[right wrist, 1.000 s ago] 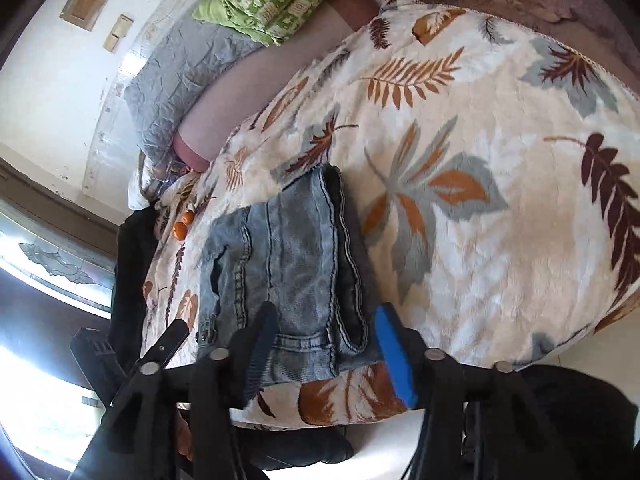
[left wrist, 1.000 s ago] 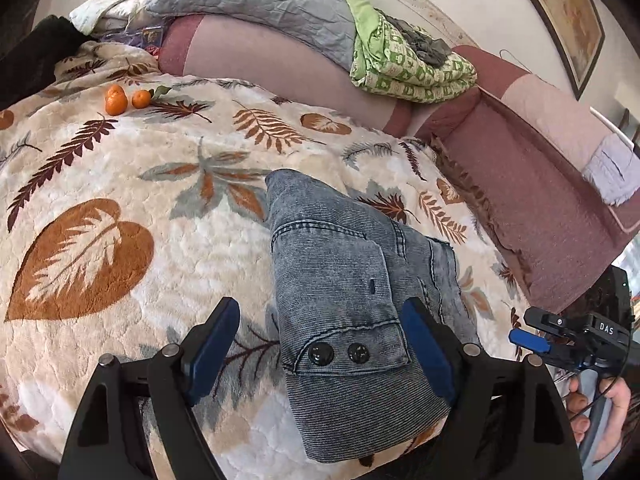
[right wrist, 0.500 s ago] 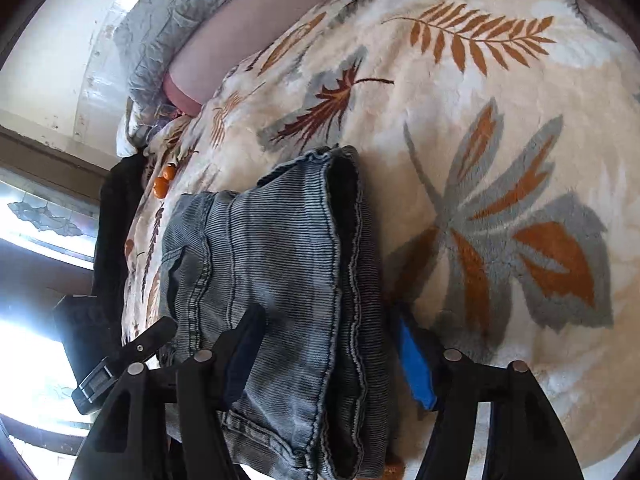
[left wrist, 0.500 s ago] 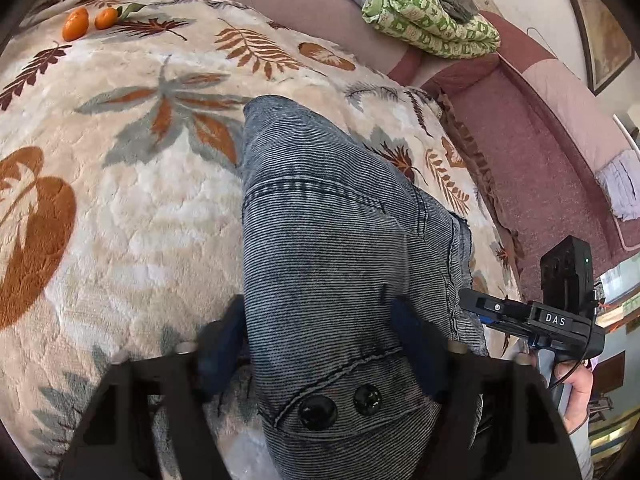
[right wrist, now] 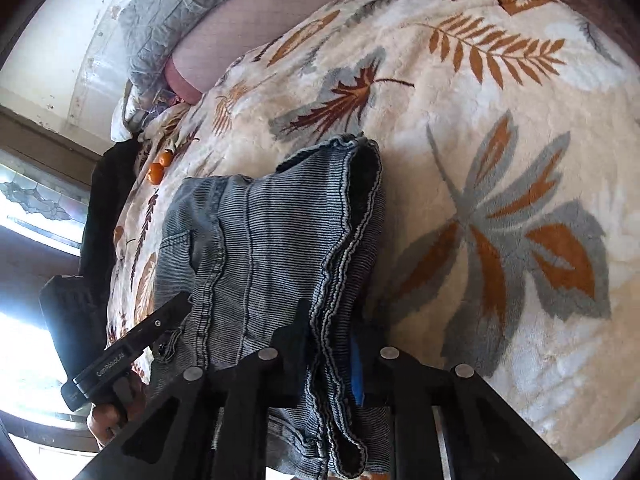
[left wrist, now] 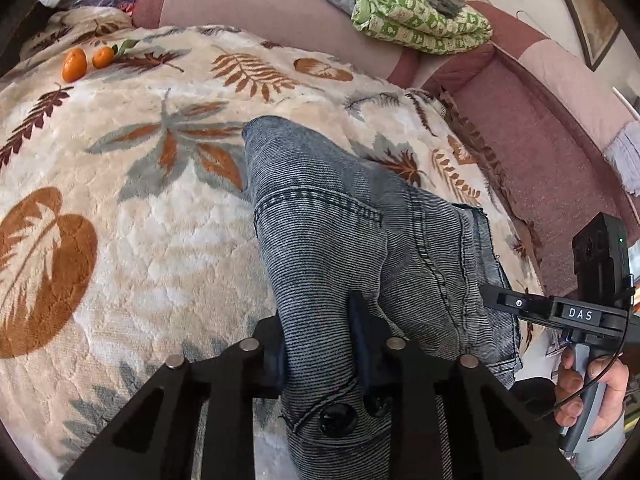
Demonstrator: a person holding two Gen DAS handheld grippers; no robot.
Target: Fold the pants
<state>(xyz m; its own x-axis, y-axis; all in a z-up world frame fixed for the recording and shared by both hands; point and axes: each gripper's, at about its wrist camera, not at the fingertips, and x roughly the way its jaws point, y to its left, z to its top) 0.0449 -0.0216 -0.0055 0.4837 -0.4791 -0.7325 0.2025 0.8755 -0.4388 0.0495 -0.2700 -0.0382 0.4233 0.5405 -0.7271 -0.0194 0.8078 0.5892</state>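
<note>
The blue-grey denim pants (left wrist: 344,224) lie folded in a compact stack on the leaf-patterned blanket (left wrist: 120,216). My left gripper (left wrist: 320,336) is shut on the waistband end, just above its two black buttons (left wrist: 338,420). In the right wrist view the pants (right wrist: 264,240) show their stacked leg hems, and my right gripper (right wrist: 330,360) is shut on those hem layers at the near edge. The right gripper's body also shows in the left wrist view (left wrist: 560,312), and the left gripper's body shows in the right wrist view (right wrist: 124,352).
Two small oranges (left wrist: 86,62) lie at the blanket's far left. A folded green patterned cloth (left wrist: 420,20) and grey pillow (right wrist: 180,12) rest on the pink bolster (left wrist: 260,4) at the back. A maroon cover (left wrist: 540,128) lies to the right. The bed edge is near me.
Both grippers moved forward onto the pants and closed: the left on the waistband end, the right on the hem layers. A second ago both were open.
</note>
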